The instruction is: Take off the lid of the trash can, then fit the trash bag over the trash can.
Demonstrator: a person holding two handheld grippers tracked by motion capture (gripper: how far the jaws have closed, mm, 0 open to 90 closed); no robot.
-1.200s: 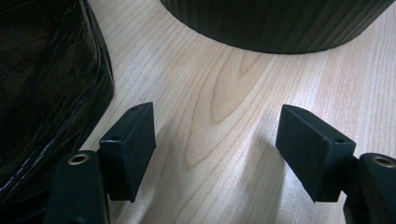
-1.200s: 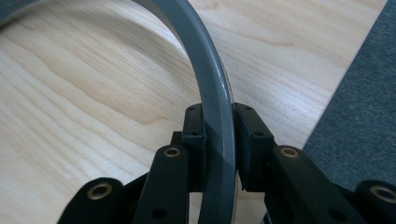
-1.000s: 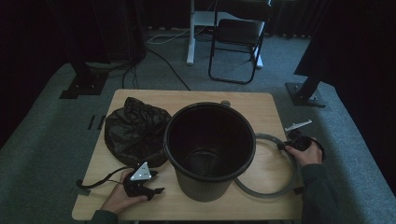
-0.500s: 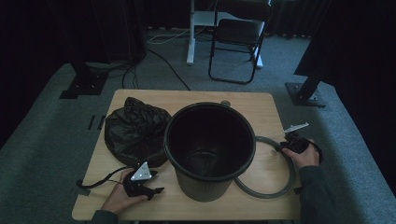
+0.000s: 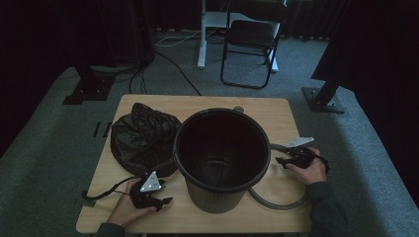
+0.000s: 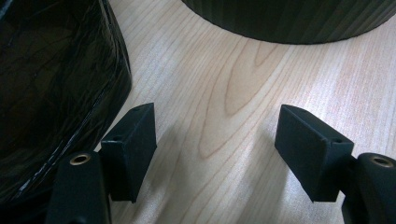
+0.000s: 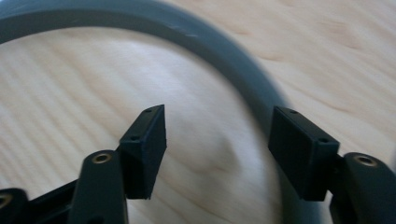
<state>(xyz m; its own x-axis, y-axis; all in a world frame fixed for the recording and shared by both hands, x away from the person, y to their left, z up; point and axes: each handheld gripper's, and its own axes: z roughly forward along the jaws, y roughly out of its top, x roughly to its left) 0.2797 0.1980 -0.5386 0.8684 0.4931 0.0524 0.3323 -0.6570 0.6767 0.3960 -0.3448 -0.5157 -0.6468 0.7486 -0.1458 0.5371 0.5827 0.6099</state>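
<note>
right gripper [image 7: 217,154]: jaws spread, nothing between them, low over the grey ring [image 7: 224,51] at the frame's right.
left gripper [image 6: 215,158]: jaws spread and empty, lower left of the high view, beside the black bag [image 6: 51,88].
ring: lies flat on the table [image 5: 276,111], right of the bin [image 5: 221,158], partly under it.
handling: likely light, stiff plastic, smooth – pinch across the exposed band, not near the bin.
bag: soft, crumpled, slippery – a guess.

Dim studio, black curtains [image 5: 44,34], stand bases [image 5: 86,91], folding chair [image 5: 249,44]
</note>
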